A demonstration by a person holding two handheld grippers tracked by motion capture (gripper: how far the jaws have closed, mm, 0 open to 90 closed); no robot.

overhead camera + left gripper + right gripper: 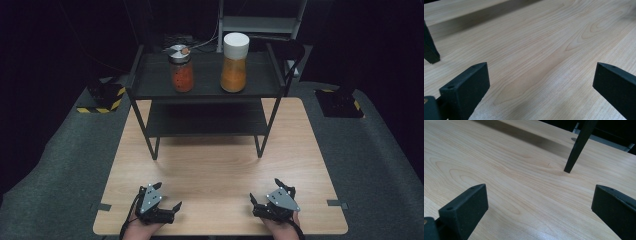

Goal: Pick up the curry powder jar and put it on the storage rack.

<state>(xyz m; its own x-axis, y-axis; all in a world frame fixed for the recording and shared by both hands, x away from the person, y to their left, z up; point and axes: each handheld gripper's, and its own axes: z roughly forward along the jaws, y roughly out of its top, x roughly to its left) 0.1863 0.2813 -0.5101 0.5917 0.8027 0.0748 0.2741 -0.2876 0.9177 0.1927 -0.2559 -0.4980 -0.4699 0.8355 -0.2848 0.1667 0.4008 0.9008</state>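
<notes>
Resting low in the high view, the left gripper (167, 196) sits at the bottom left of the table (220, 160) and the right gripper (266, 190) at the bottom right, well apart from each other. Both have their jaws spread wide with nothing between them; the left gripper view (541, 80) and the right gripper view (540, 200) each show bare wood grain in the gap.

A black shelf (150, 85) stands at the upper middle of the frame, at the far end of the table. On its top level are two jars: a red jar (181, 69) with a metal lid toward the left, and a taller orange jar (234, 62) with a white lid just to its right. They stand upright, near each other but not touching, and well apart from both grippers.

One shelf leg (579, 145) slants down in the upper right of the right gripper view; another (429, 47) shows at the left edge of the left gripper view.
</notes>
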